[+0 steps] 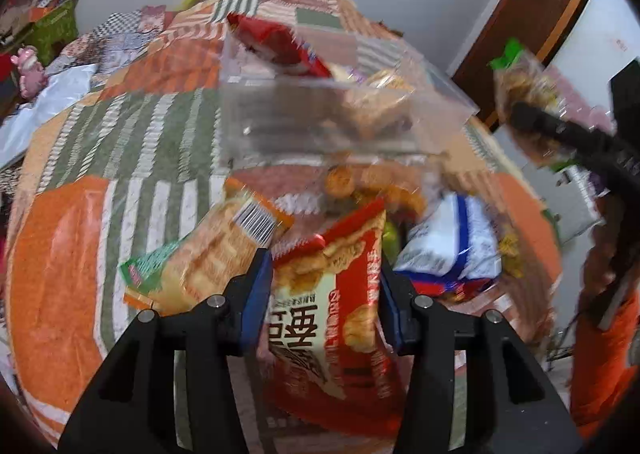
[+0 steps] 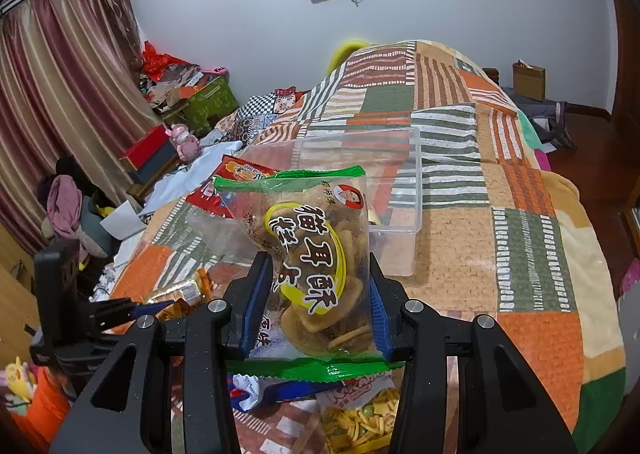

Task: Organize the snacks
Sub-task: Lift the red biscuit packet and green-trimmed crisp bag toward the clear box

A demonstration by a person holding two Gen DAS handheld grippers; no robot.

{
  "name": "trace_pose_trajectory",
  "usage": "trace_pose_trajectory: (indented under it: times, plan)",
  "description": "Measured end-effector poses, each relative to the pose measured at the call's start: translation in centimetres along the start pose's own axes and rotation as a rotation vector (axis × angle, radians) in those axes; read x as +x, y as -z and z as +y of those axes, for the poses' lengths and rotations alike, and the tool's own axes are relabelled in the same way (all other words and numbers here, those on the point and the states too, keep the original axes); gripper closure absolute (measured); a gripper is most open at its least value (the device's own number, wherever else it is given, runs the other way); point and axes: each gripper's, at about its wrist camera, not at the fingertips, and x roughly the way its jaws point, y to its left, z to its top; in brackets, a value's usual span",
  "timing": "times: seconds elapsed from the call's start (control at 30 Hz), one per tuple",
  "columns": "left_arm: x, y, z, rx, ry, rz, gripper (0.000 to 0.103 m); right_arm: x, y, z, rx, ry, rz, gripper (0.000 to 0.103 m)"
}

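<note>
The snacks lie on a bed (image 2: 532,254) under a patchwork blanket, with a clear bin (image 2: 400,190) set in the middle of it, presumably as the place they go. One red pack (image 1: 276,44) already leans over the bin's far left rim, and a few smaller packs show through its wall.

The right gripper (image 2: 316,302) has its jaws closed on the sides of a green-edged crisp bag (image 2: 320,254), held upright above the near pile and just short of the bin, so it looks ready to go in.

The left gripper (image 1: 326,294) points down at the loose heap nearer than the bin. Its jaws stand partly open on either side of a red cracker bag (image 1: 332,314); the view is blurred and I cannot tell whether the pads press on it. An orange pack (image 1: 208,250) lies just left of it, a blue-and-white pack (image 1: 452,238) just right, so a narrow opening suits picking one bag out
</note>
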Motion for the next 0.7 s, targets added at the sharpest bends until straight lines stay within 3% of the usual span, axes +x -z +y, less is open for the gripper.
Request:
trace_pose_trajectory:
  times: [0.17, 0.33, 0.4, 0.7]
  plan:
    - [-0.2, 1.5, -0.2, 0.018, -0.017, 0.011, 0.051, 0.0, 0.1, 0.0, -0.005, 0.000, 0.003, 0.062]
    - [0.8, 2.3, -0.1, 0.004, -0.037, 0.057, 0.039, 0.1, 0.3, 0.0, 0.006, -0.010, 0.006, 0.062]
    - [1.9, 2.9, 0.3, -0.003, -0.058, 0.077, 0.039, 0.1, 0.3, 0.1, 0.003, -0.011, 0.008, 0.062]
    - [-0.1, 3.4, -1.0, 0.007, -0.071, -0.011, 0.047, 0.0, 0.4, -0.3, 0.007, -0.004, 0.005, 0.062]
